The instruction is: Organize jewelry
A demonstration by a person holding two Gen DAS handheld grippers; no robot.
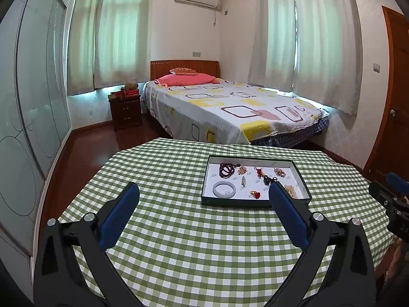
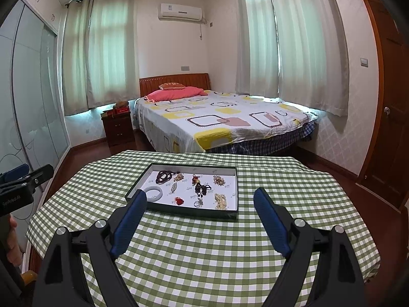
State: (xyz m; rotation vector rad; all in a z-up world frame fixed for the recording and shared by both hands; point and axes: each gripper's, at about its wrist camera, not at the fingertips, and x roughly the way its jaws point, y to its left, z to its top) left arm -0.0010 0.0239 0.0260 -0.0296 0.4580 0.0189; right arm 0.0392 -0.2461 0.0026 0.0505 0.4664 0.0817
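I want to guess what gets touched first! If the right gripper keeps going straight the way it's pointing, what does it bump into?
Probably the near wall of the jewelry tray. The right gripper is open, empty, aimed slightly downward over the checkered tablecloth. Depth is unclear, so it might touch the cloth first.

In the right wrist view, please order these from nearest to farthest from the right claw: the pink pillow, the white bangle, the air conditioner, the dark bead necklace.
From the open right claw:
1. White bangle, front left corner of the tray.
2. Dark bead necklace, back left of the tray.
3. Pink pillow, at the head of the bed.
4. Air conditioner, high on the far wall.
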